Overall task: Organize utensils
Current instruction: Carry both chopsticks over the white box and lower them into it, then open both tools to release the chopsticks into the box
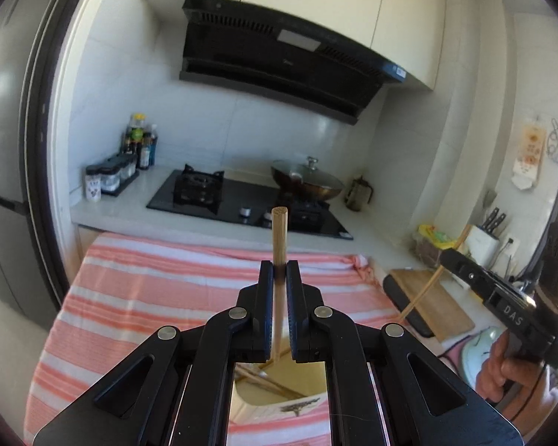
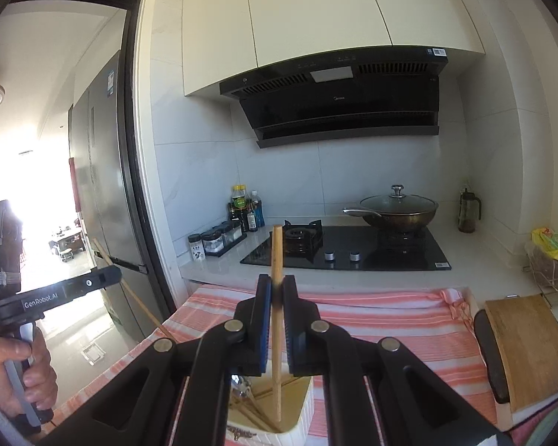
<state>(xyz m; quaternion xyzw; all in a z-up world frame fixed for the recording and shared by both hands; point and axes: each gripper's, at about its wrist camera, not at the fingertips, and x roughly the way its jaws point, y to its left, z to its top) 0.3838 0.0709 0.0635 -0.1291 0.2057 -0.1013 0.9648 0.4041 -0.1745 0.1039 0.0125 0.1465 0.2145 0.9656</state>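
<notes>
Two chopsticks are in play, one in each claw, and both stand over the same cream container on the striped cloth (image 1: 160, 282). My left gripper (image 1: 280, 273) is pinched tight on its chopstick (image 1: 279, 234), which stands near upright at twelve o'clock from the jaws, its lower end dipping toward the cream holder (image 1: 279, 401) at six o'clock in the left wrist view. My right gripper (image 2: 277, 290) likewise clamps a second chopstick (image 2: 277, 256), also upright, with its lower end already down inside the holder (image 2: 301, 412) at six o'clock; several more sticks lie slanted in there.

From the left camera I see the right gripper's body out at three o'clock, and from the right camera the left one at nine o'clock, so the two tools are side by side and apart.

I judge the step in hand to be dropping both sticks into the holder. The next move calls for lowering each a little further so the tips sit well below the rim, then spreading the jaws and lifting straight up. The sticks already inside could deflect a tip, so I would keep each vertical and release gently.
</notes>
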